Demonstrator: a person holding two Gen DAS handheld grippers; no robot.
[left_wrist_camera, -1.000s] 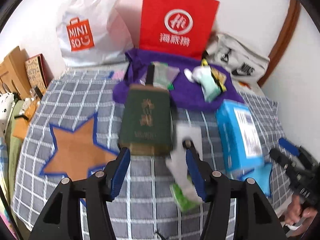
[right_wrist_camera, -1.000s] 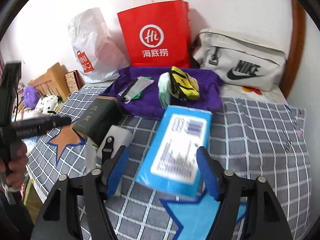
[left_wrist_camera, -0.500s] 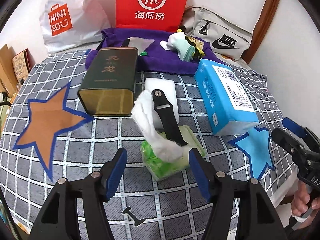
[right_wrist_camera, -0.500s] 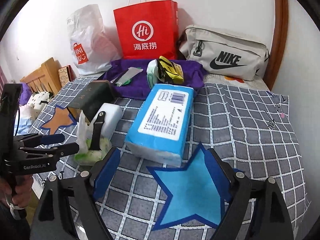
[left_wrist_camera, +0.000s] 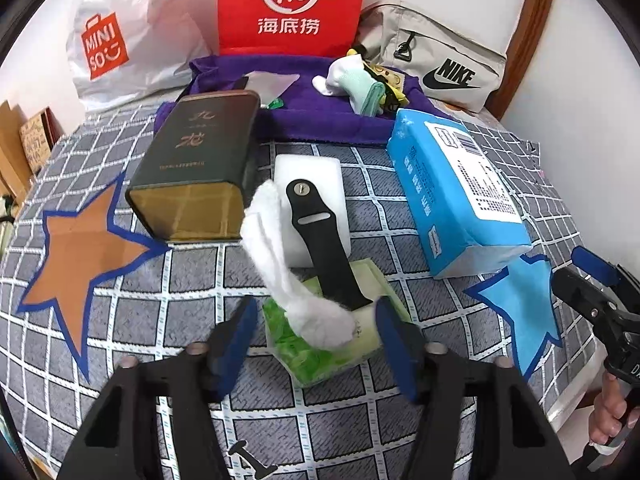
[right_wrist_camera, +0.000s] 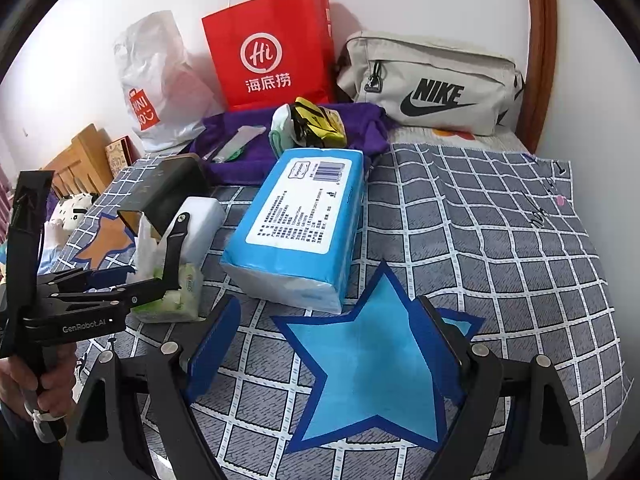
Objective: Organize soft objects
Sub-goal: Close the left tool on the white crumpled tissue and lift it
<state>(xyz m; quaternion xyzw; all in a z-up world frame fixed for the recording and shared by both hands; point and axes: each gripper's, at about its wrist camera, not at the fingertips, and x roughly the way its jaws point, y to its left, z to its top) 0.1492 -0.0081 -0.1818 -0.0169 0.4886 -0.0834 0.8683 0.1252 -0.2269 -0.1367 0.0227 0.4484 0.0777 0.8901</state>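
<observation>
A green tissue pack (left_wrist_camera: 332,340) with a white tissue (left_wrist_camera: 280,248) sticking up lies on the checked cloth, a black strap (left_wrist_camera: 320,240) across it. My left gripper (left_wrist_camera: 314,344) is open, its jaws either side of the pack. A white foam block (left_wrist_camera: 310,172) lies just behind. A blue tissue pack (right_wrist_camera: 296,228) lies right of it, its near end at the blue star (right_wrist_camera: 372,368). My right gripper (right_wrist_camera: 332,344) is open and empty over that star. Socks (left_wrist_camera: 360,84) lie on the purple cloth (left_wrist_camera: 320,120) at the back.
A dark green tin (left_wrist_camera: 196,172) lies left of the foam block, beside an orange star (left_wrist_camera: 80,248). A red paper bag (left_wrist_camera: 292,4), a white Miniso bag (left_wrist_camera: 120,40) and a grey Nike bag (right_wrist_camera: 432,84) stand along the wall.
My left gripper has pulled back from the tin and come down around the green tissue pack. My right gripper has backed off from the blue pack to above the blue star.
</observation>
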